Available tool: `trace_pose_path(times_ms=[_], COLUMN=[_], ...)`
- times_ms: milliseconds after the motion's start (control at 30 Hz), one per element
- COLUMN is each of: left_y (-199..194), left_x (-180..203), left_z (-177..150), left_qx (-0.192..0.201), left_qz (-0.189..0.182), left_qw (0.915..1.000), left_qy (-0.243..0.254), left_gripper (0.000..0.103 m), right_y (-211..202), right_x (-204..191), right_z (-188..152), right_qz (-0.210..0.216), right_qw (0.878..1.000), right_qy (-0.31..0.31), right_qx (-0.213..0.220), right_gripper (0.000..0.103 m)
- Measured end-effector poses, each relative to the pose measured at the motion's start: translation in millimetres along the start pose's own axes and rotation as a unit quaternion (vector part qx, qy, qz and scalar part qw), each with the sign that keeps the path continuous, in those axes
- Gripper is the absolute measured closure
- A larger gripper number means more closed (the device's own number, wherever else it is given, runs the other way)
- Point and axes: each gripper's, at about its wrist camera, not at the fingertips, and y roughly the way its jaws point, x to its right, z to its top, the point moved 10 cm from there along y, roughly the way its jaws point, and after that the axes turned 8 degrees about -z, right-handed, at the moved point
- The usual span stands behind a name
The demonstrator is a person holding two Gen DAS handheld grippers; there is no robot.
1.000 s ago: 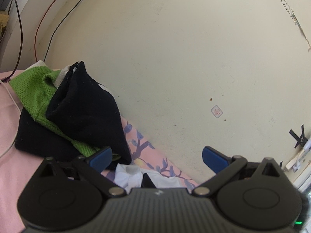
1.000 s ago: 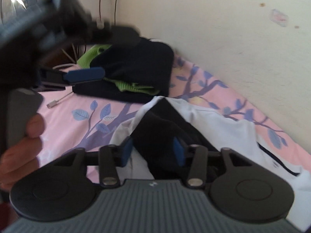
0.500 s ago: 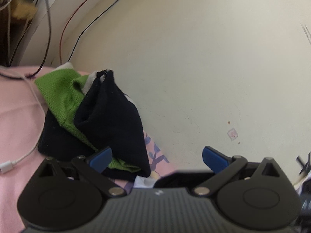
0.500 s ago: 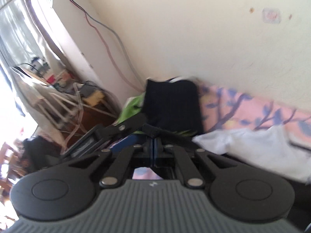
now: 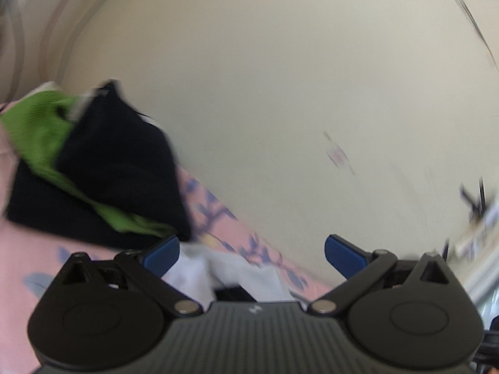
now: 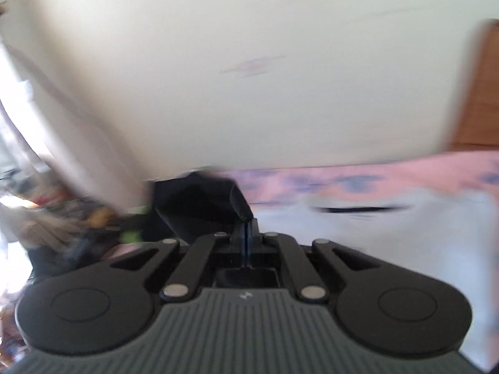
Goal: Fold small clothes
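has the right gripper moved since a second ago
Yes. The right gripper, then open low over the white garment, is now shut, and it has swung right: the dark clothes pile now sits left of centre.

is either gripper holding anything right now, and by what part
The right gripper is shut on a corner of the black cloth. The left gripper is open and holds nothing.

Motion blur smears the wall sticker (image 5: pixel 338 155) and the clutter (image 6: pixel 46 218) left of the bed.
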Motion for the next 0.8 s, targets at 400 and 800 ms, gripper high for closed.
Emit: trace_pose_path(times_ms=[400, 800], left_y=[55.0, 64.0], left_x=[85.2, 67.3], left_z=[-123.1, -135.9], left_qx=[-0.153, -0.187], left_qz=[-0.084, -0.057], left_qw=[0.9670, 0.9653], left_qy=[0.186, 0.173], left_gripper=[0.056, 0.034], right_y=[-22.2, -15.0], right_x=[49.6, 120.2], right_z=[-24.5, -48.0], right_qz=[-0.024, -0.062], right_qw=[0.999, 0.995], right_qy=[-0.025, 0.071], right_qx=[0.034, 0.010], right_gripper=[0.069, 0.091])
